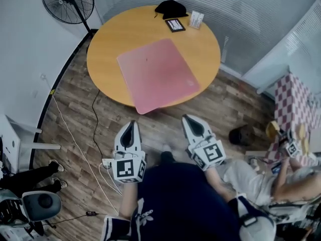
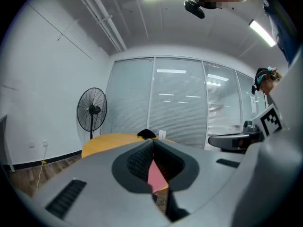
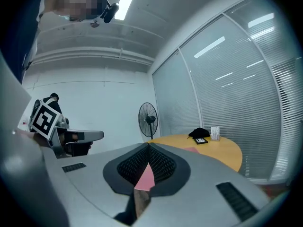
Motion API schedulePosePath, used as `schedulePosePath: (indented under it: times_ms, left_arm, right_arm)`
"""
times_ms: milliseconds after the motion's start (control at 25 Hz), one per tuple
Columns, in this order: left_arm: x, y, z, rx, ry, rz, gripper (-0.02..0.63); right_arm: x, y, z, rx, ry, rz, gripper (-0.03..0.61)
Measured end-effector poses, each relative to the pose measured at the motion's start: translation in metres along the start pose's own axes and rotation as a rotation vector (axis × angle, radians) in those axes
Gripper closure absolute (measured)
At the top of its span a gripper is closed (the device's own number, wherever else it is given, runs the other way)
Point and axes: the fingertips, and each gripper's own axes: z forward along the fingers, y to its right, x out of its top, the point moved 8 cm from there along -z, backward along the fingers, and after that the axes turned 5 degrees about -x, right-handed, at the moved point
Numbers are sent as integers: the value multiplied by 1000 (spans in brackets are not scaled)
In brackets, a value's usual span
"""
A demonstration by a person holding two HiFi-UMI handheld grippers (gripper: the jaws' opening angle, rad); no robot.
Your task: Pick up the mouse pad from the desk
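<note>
A pink mouse pad (image 1: 158,74) lies flat on the round wooden desk (image 1: 108,39), its near corner reaching just past the desk's edge. Both grippers hang side by side over the wooden floor, short of the desk and pointing at it. My left gripper (image 1: 132,124) is shut with nothing in it. The right gripper (image 1: 187,118) is shut and empty as well. In the left gripper view the jaws (image 2: 152,141) meet, with a sliver of pink mouse pad (image 2: 155,174) showing behind them. In the right gripper view, the mouse pad (image 3: 146,176) shows below the closed tips (image 3: 148,144).
At the desk's far edge lie a black pouch (image 1: 170,7), a small dark device (image 1: 175,24) and a white box (image 1: 196,19). A standing fan (image 1: 67,1) is at the far left. Cables (image 1: 95,114) and a power strip (image 1: 106,163) cross the floor. A person (image 1: 281,179) sits at the right.
</note>
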Motion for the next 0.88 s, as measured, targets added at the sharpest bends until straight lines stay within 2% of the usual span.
schedulePosePath:
  times_ms: [240, 480, 640, 880]
  left_arm:
    - [5, 2, 28, 6, 7, -17, 609]
    - [5, -8, 35, 20, -21, -31, 609]
    - [5, -19, 44, 27, -29, -39, 609]
    - [6, -44, 69, -10, -32, -49, 609]
  right_arm:
    - [2, 27, 14, 13, -22, -14, 574]
    - [1, 32, 25, 25, -47, -2, 575]
    - [0, 37, 36, 13, -54, -1, 575]
    - [-1, 41, 61, -34, -82, -12, 575]
